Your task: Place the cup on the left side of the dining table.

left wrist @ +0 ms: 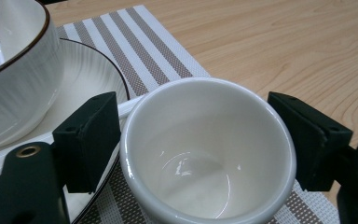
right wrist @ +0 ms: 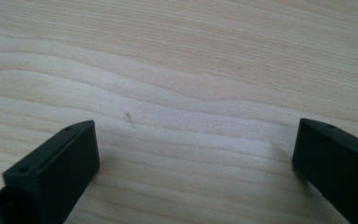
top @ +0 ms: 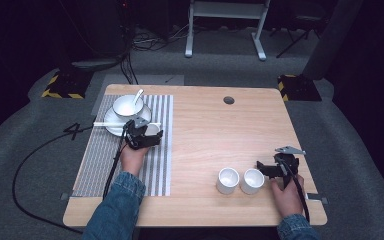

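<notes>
Setting down a white cup point(left wrist: 208, 151) on the striped mat point(left wrist: 151, 56) at centre frame; my left gripper point(left wrist: 205, 140) jaws stand apart around it, my right gripper point(right wrist: 193, 172) open over bare table point(right wrist: 177, 56). Next, I'd judge, backing away cleanly.

Left gripper point(top: 147, 134): held low in the left hand point(top: 132, 159), pointing away from the person; jaws parted, a small gap at each pad.
Left forearm: denim sleeve, angled up from the bottom edge.
Right gripper point(top: 264, 167): held in the right hand point(top: 286, 195), pointing toward the left gripper's side; jaws wide apart, nothing between them.
</notes>
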The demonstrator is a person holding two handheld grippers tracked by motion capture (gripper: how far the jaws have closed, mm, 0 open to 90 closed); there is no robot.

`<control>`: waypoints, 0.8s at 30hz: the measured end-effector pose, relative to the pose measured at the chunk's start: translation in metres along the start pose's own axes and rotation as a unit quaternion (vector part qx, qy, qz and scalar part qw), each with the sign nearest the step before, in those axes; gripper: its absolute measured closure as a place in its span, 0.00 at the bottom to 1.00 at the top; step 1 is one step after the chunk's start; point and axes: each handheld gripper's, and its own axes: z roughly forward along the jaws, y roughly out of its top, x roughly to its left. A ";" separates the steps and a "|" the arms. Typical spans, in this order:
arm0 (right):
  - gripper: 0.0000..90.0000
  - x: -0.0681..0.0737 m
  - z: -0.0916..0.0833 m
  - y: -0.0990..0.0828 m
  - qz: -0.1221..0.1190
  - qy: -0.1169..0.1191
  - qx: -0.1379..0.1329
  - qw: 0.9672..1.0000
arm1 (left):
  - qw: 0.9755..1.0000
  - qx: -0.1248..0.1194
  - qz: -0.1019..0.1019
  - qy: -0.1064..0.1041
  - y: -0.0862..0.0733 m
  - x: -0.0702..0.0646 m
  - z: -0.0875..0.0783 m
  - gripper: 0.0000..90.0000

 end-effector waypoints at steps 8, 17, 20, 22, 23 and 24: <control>0.00 0.000 0.000 0.000 0.000 0.000 0.000 1.000 | 1.000 -0.012 0.009 -0.007 0.008 -0.005 -0.023 0.23; 0.00 0.000 0.000 0.000 0.000 0.000 0.000 1.000 | 1.000 -0.016 0.021 -0.007 0.003 -0.012 -0.059 0.24; 0.00 0.000 0.000 0.000 0.000 0.000 0.000 1.000 | 1.000 -0.013 0.023 -0.008 -0.002 -0.013 -0.071 0.24; 0.00 0.000 0.000 0.000 0.000 0.000 0.000 1.000 | 1.000 -0.012 0.022 -0.009 -0.006 -0.013 -0.079 0.24; 0.00 0.000 0.000 0.000 0.000 0.000 0.000 1.000 | 1.000 -0.010 0.022 -0.008 -0.007 -0.013 -0.081 0.24; 0.00 0.000 0.000 0.000 0.000 0.000 0.000 1.000 | 1.000 -0.007 0.022 -0.008 -0.009 -0.014 -0.085 0.24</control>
